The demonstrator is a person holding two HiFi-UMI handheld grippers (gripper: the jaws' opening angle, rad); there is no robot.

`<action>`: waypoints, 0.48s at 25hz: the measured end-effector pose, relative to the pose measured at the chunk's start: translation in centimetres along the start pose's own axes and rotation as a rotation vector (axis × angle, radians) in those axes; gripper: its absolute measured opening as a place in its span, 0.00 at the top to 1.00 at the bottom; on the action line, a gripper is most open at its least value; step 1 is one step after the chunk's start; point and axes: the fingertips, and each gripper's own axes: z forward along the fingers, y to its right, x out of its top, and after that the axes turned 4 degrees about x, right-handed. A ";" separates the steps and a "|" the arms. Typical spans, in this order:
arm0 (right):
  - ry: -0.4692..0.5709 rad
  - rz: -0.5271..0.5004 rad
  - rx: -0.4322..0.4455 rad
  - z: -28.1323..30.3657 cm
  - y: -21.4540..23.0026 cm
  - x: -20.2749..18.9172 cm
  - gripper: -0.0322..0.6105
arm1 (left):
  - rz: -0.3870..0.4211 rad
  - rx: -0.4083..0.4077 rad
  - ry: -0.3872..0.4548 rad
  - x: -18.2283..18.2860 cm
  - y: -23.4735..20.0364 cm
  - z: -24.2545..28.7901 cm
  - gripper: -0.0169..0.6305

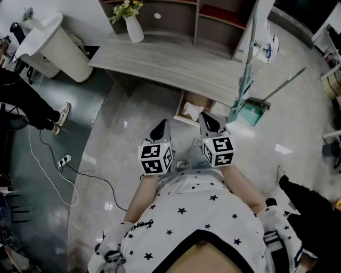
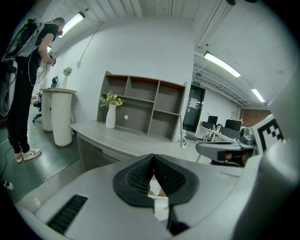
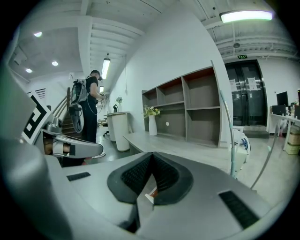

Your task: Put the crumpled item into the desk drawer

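A crumpled white item (image 1: 191,111) lies inside the open wooden drawer (image 1: 181,110) that sticks out from under the grey desk (image 1: 176,58). My left gripper (image 1: 160,128) hovers over the floor just short of the drawer's left front corner, its jaws shut with nothing held. My right gripper (image 1: 208,122) is level with it by the drawer's right side, also shut and empty. In the left gripper view the black ribbed pads (image 2: 140,176) meet at their tips (image 2: 152,157). The right gripper view shows the same closed tips (image 3: 151,155).
A white vase with flowers (image 1: 133,24) stands on the desk, with an open shelf unit (image 1: 197,16) behind it. A broom and teal dustpan (image 1: 250,111) lean right of the drawer. A white cylinder stand (image 1: 56,47), a person's legs (image 1: 32,109) and a floor cable (image 1: 64,160) are to the left.
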 end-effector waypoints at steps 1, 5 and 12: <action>0.002 0.001 0.001 0.0 0.0 0.0 0.96 | -0.002 0.002 -0.001 -0.1 -0.1 0.0 0.96; 0.006 0.002 0.006 0.1 -0.2 0.2 0.96 | -0.008 0.006 -0.004 -0.2 -0.3 0.1 0.96; 0.016 0.001 0.015 0.4 -0.3 0.5 0.96 | -0.011 0.005 -0.005 -0.3 -0.4 0.3 0.96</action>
